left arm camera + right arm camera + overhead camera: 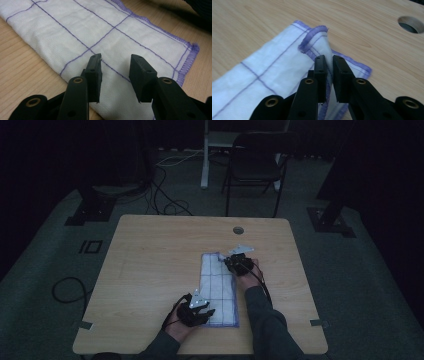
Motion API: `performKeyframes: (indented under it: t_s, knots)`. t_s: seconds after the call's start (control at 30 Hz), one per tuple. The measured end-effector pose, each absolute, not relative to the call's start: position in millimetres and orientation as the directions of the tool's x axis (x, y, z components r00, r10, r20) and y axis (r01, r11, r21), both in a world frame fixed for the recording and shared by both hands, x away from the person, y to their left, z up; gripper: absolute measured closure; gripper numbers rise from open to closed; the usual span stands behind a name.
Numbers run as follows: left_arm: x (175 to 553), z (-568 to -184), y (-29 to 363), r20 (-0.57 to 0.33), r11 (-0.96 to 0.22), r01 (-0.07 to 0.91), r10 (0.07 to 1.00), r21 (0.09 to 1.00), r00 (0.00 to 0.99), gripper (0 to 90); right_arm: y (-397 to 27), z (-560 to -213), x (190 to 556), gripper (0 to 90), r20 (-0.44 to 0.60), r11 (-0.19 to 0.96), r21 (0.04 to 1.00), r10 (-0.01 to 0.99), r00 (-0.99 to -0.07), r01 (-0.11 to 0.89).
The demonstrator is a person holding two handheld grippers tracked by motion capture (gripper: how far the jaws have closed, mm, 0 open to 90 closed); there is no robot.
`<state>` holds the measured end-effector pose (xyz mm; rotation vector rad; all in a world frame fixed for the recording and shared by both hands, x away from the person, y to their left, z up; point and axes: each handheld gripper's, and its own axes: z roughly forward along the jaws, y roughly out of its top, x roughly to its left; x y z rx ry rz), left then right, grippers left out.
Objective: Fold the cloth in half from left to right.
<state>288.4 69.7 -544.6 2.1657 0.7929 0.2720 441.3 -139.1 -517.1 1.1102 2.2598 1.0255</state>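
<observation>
Right gripper (330,75) pinches the cloth's (274,67) far corner, lifted off the table (367,30). Left gripper (115,75) hovers spread above the near end, gripping nothing. Recommended: carry the corner low and straight toward the near edge, aligning hems before release.

In the high view the dim light swallows the cloth's (218,287) stitching and the jaws of both grippers. The left gripper view cuts the cloth (105,37) off at its top and bottom edges. In the right gripper view the jaws cover the pinched hem, and the desk's (374,30) hole (411,24) runs off the right edge.
</observation>
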Motion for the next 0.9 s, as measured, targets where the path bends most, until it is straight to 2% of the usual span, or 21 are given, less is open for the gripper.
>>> performKeyframes:
  t_s: [0.17, 0.37, 0.6, 0.9]
  knots:
    - [288.2, -544.7, 69.6, -0.067, -0.485, 0.451, 0.622, 0.749, 0.78, 62.6, -151.0, -522.3, 447.8, 81.1, -0.017, 0.378, 0.759, 0.825, -0.565, 0.53]
    - [289.7, -544.1, 70.2, -0.081, -0.481, 0.462, 0.622, 0.746, 0.779, 62.6, -163.4, -529.0, 451.6, 74.7, -0.061, 0.386, 0.72, 0.863, -0.501, 0.577]
    - [293.4, -541.2, 71.3, -0.115, -0.467, 0.491, 0.627, 0.736, 0.77, 62.3, -170.0, -527.7, 450.5, 67.9, -0.04, 0.365, 0.728, 0.868, -0.495, 0.58]
    - [307.3, -527.2, 85.5, -0.112, -0.417, 0.498, 0.67, 0.76, 0.734, 61.1, -167.5, -521.3, 452.2, 64.6, -0.015, 0.35, 0.746, 0.859, -0.511, 0.567]
